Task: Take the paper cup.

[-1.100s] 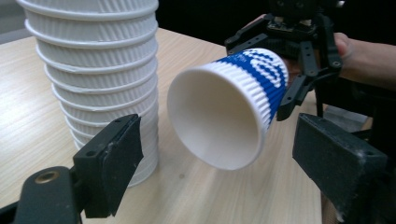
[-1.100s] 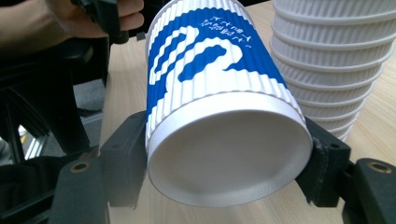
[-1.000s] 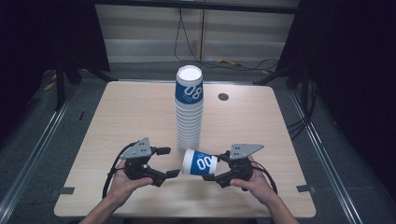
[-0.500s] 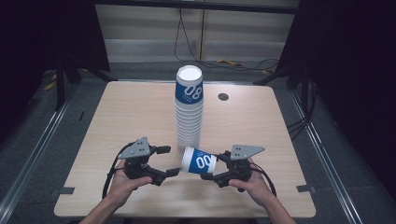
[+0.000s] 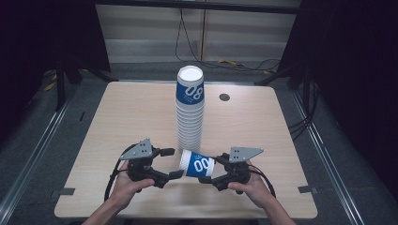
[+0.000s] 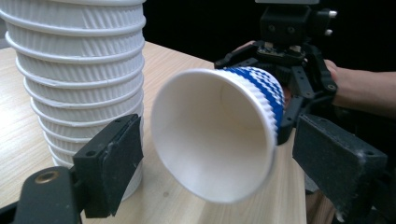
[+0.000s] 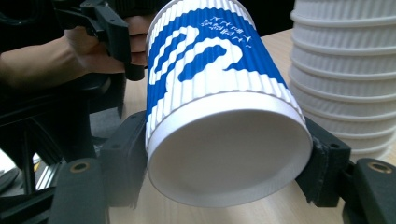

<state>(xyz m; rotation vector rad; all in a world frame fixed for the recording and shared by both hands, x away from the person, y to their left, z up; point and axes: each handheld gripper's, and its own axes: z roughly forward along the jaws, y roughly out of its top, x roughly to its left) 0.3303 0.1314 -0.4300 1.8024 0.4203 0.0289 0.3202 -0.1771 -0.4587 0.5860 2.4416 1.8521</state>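
Note:
A tall stack of white and blue paper cups (image 5: 190, 110) stands in the middle of the table (image 5: 117, 117). Just in front of it a single blue and white cup (image 5: 199, 164) lies level in the air. My right gripper (image 5: 211, 169) is shut on its base end, with the pads pressing both sides (image 7: 224, 172). The cup's open mouth (image 6: 210, 135) faces my left gripper (image 5: 173, 162). That gripper (image 6: 219, 158) is open, a jaw on each side of the rim with a small gap at each pad. The stack (image 6: 74, 79) rises close on its left.
A small dark round fitting (image 5: 224, 97) is set in the table right of the stack. Beyond the table's edges lie grey floor, metal rails and black cables. The person's hands reach in over the near edge.

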